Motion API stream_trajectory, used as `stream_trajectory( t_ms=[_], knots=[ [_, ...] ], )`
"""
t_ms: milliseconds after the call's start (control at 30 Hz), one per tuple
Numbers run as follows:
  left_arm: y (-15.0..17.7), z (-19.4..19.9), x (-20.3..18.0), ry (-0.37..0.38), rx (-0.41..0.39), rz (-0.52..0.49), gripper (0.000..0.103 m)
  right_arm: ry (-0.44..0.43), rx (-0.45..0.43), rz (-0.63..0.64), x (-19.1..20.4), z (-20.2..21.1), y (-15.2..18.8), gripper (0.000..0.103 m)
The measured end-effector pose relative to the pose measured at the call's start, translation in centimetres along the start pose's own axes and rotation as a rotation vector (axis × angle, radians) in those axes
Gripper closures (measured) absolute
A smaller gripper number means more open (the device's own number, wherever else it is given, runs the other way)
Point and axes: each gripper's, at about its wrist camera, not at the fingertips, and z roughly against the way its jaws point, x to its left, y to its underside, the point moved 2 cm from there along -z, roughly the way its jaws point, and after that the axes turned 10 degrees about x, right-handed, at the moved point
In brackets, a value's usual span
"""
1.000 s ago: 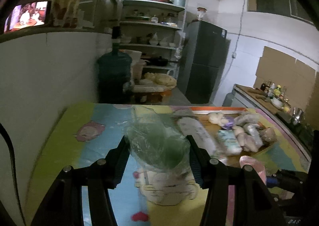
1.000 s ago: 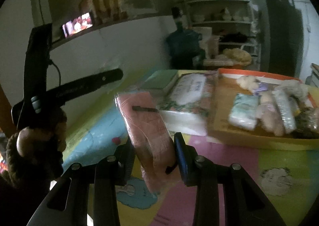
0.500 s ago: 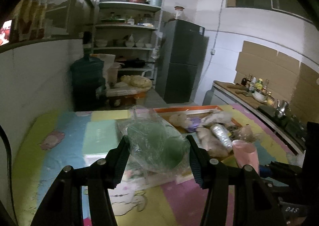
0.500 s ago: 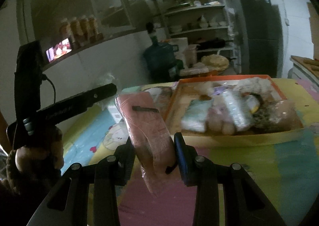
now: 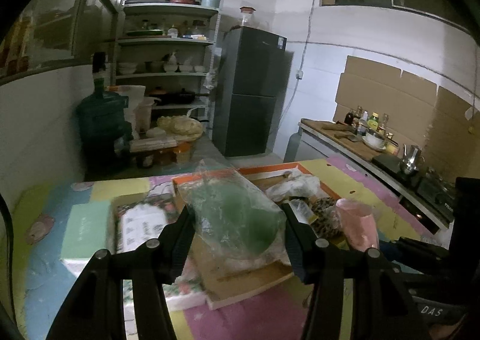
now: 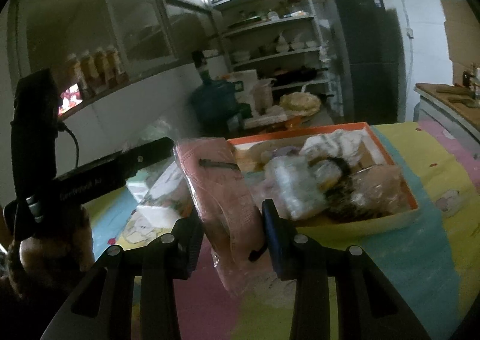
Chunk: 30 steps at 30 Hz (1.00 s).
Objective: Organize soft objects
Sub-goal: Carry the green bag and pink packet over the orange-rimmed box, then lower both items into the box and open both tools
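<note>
green bagged bundle [image 5: 240,220] clamped in left gripper [image 5: 237,238], pink bagged cloth [image 6: 228,205] clamped in right gripper [image 6: 232,238]

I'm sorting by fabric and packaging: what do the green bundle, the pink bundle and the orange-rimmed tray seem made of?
Green bundle: soft green cloth, apparently, inside crinkly, glossy clear plastic film. Pink bundle: stitched pink fabric, likely, in a thin clear bag that glints. Orange-rimmed tray: probably cardboard, with a matte brown inside and thin flat walls.
</note>
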Motion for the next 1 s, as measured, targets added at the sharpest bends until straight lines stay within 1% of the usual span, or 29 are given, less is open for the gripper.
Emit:
stream_trajectory(
  t_ms=[233,567,800,1000],
  knots=[
    [-1.5,-2.5,-1.2,-0.013,0.007,-0.007,0.047,0.029,-0.023,-0.022,-3.0,0.1,-1.1,0.064],
    [-2.7,-5.6,-1.9,-0.035,0.03,0.004,0.047,0.058,-0.032,-0.011,-5.6,-0.7,-3.3,0.064],
    [-3.5,-7.6,-1.8,-0.04,0.046,0.014,0.047,0.057,-0.027,0.004,-6.7,-2.0,-5.1,0.064],
    [-3.8,-9.3,-1.6,-0.051,0.065,0.016,0.047,0.04,-0.003,0.003,-7.4,-4.2,-6.1,0.064]
  ],
)
